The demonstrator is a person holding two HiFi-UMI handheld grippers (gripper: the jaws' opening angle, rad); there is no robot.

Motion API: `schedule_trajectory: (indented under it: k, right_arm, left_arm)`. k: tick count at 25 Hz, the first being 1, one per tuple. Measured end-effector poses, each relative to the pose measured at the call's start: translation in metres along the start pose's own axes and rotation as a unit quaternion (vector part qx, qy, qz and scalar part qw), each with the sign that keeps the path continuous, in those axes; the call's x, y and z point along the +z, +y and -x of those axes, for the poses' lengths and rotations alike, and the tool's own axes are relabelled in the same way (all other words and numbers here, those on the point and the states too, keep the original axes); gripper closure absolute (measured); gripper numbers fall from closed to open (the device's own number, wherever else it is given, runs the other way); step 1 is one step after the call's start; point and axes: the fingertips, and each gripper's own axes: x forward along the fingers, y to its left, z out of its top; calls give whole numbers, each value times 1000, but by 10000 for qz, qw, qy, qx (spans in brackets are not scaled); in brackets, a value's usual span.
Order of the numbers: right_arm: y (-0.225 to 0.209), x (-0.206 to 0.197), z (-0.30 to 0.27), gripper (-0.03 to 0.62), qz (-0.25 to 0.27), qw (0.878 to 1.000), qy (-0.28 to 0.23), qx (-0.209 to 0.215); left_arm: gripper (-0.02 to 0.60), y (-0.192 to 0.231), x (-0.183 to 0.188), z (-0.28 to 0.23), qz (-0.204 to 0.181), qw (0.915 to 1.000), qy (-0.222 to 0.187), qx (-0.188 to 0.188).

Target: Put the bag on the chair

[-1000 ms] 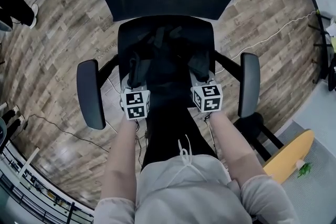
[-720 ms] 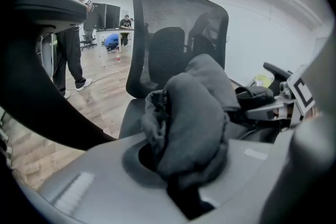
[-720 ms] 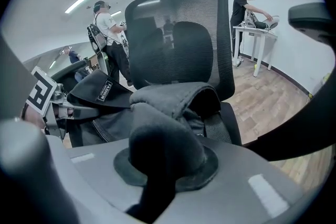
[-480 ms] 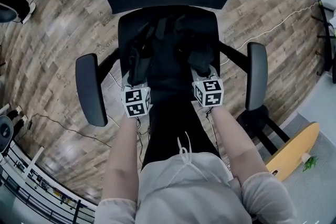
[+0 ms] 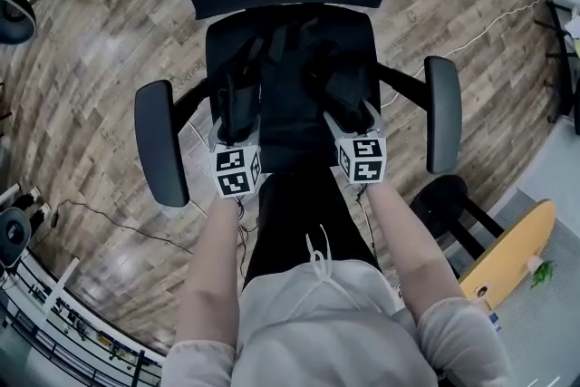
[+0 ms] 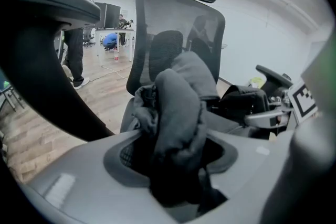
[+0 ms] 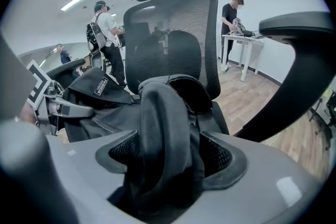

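Note:
A black bag (image 5: 290, 95) lies on the seat (image 5: 220, 36) of a black office chair. My left gripper (image 5: 237, 109) is over the seat's left side and my right gripper (image 5: 349, 100) over its right side, each at a bag strap. In the left gripper view a padded black strap (image 6: 178, 107) stands between the jaws of the left gripper (image 6: 176, 152), which are opening. The right gripper (image 7: 170, 160) has another strap (image 7: 163, 123) between its jaws, also opening. The ribbed pads show beside both straps.
The chair's armrests (image 5: 161, 142) (image 5: 442, 113) flank both grippers and its mesh backrest (image 7: 173, 34) rises behind the bag. A yellow board (image 5: 503, 258) lies at the right. A cable (image 5: 100, 217) runs over the wood floor. People stand further off in the room.
The chair and bag have slid slightly up the head view. Both grippers stay at the bag's straps over the seat front, barely shifted.

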Motion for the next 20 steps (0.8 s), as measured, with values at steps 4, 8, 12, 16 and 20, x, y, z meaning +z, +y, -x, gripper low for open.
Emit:
schedule_trajectory:
  k: [4, 8, 12, 16, 20]
  right_arm:
    - [1, -9, 20, 221, -121, 9999, -79, -9]
    - [1, -10, 37, 224, -215, 9995, -207, -94]
    - [7, -7, 61, 235, -137, 9992, -373, -79]
    - [20, 1, 89, 322, -190, 9982, -553, -162]
    - [35, 11, 124, 453, -365, 9958, -815, -193]
  left_arm:
    - [295, -3, -7, 16, -10, 9999, -113, 24]
    - [293, -7, -8, 34, 22, 9997, -223, 52]
    - [288, -11, -7, 60, -26, 9991, -407, 125]
    - [316, -17, 0, 92, -134, 9977, -642, 158]
    - [439, -32, 5, 126, 3, 9962, -859, 103]
